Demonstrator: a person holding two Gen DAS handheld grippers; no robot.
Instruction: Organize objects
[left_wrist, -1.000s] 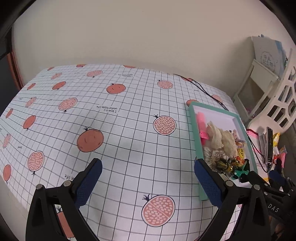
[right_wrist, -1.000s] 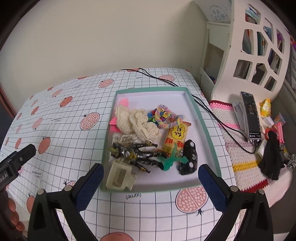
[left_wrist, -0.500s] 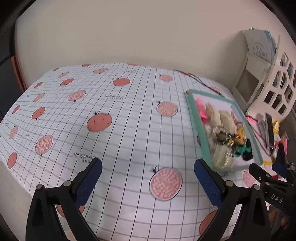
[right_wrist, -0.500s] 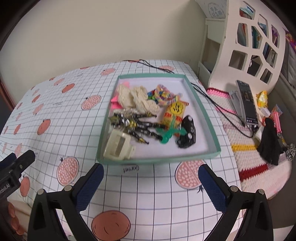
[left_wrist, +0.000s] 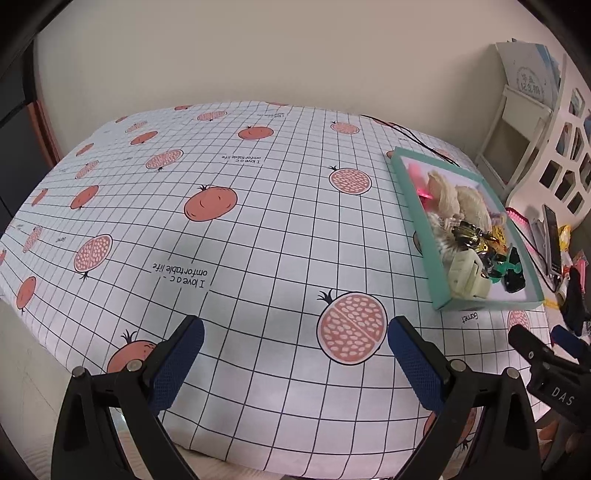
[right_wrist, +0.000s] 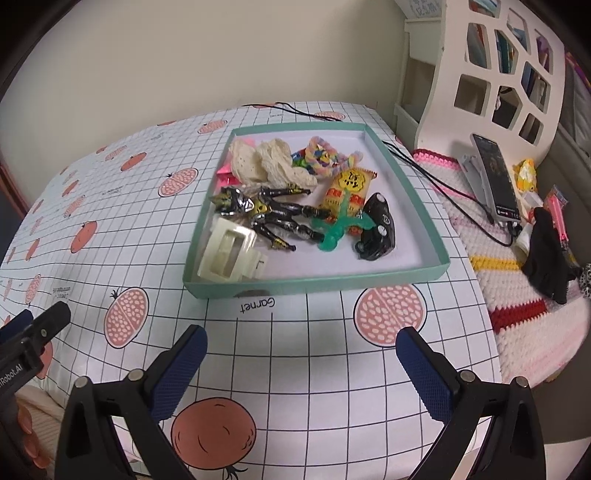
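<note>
A teal tray (right_wrist: 317, 282) sits on the fruit-print tablecloth, ahead of my right gripper (right_wrist: 301, 363), which is open and empty near the table's front edge. The tray holds a black-and-silver action figure (right_wrist: 275, 212), a cream plastic clip (right_wrist: 231, 254), cream crochet pieces (right_wrist: 266, 164), a yellow snack packet (right_wrist: 349, 188), a green toy (right_wrist: 338, 225), a black toy car (right_wrist: 376, 227) and a colourful band (right_wrist: 319, 157). My left gripper (left_wrist: 295, 356) is open and empty over bare cloth, left of the tray (left_wrist: 417, 225).
A white lattice shelf (right_wrist: 495, 70) stands at the back right. A phone (right_wrist: 495, 175) with a black cable lies on a crochet mat (right_wrist: 517, 295) beside small items. The table's front edge (left_wrist: 221, 456) is close below both grippers.
Both grippers have pulled back toward the front edge of the table, so the tray looks farther away. Both stay open and empty. The tray's contents have not moved.
</note>
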